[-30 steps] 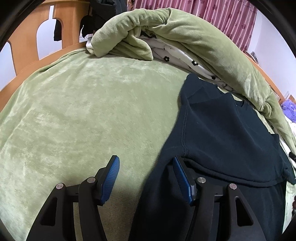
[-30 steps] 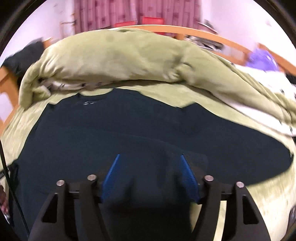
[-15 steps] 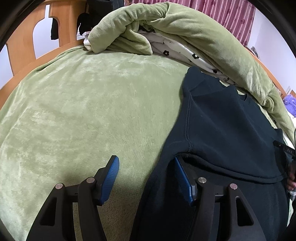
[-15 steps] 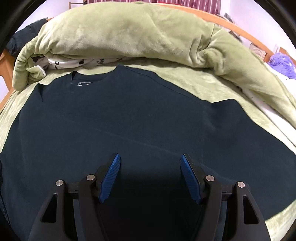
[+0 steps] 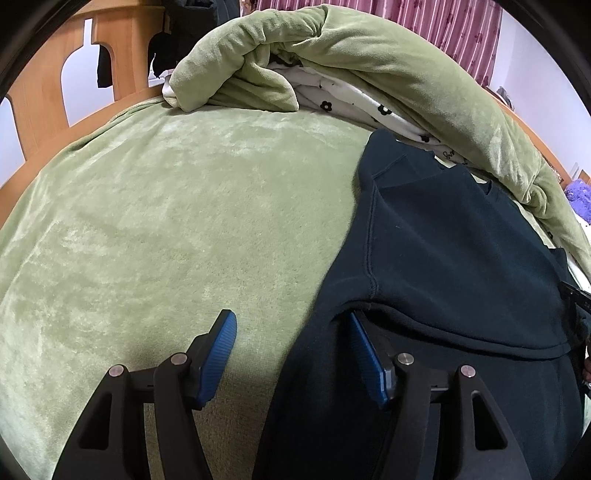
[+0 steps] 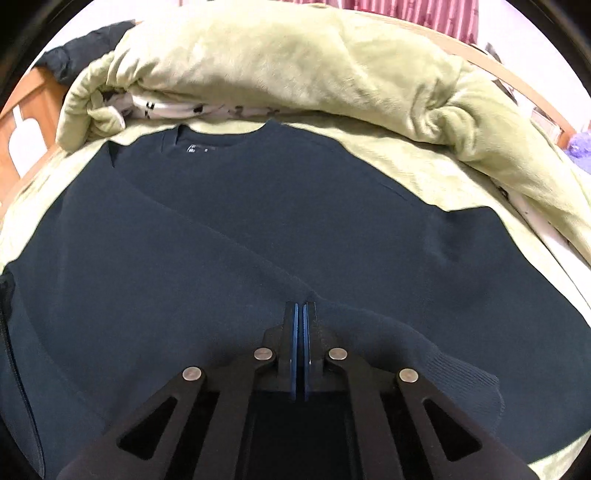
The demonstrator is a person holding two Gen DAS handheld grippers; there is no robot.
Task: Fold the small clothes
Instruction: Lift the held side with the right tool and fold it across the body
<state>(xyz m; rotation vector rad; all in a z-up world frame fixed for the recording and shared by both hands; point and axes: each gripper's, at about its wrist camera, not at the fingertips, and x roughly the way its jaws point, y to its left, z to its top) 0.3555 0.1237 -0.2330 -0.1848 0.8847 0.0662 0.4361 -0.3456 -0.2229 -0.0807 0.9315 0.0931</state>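
Note:
A dark navy sweatshirt (image 5: 443, 240) lies flat on the green bed cover (image 5: 147, 221), its neckline toward the rolled duvet. My left gripper (image 5: 291, 350) stands open at the garment's left edge. Its right pad (image 5: 365, 354) is tucked under a folded-over layer, and its left pad (image 5: 218, 354) hovers over bare cover. In the right wrist view the sweatshirt (image 6: 258, 221) fills the middle, with a ribbed cuff (image 6: 461, 376) at lower right. My right gripper (image 6: 300, 314) is shut low on the cloth, and a pucker of navy fabric is pinched at its tips.
A rolled green duvet (image 5: 369, 55) with a white flowered sheet (image 5: 351, 96) inside runs along the far side. A wooden bed frame (image 5: 48, 96) stands at the left, striped pink curtains (image 5: 461, 26) hang behind, and a purple item (image 5: 580, 195) lies far right.
The right gripper's jaws, wide apart before, have closed on the sweatshirt fabric, and the gripper has come down closer to the cloth. The left gripper has stayed in place, still open.

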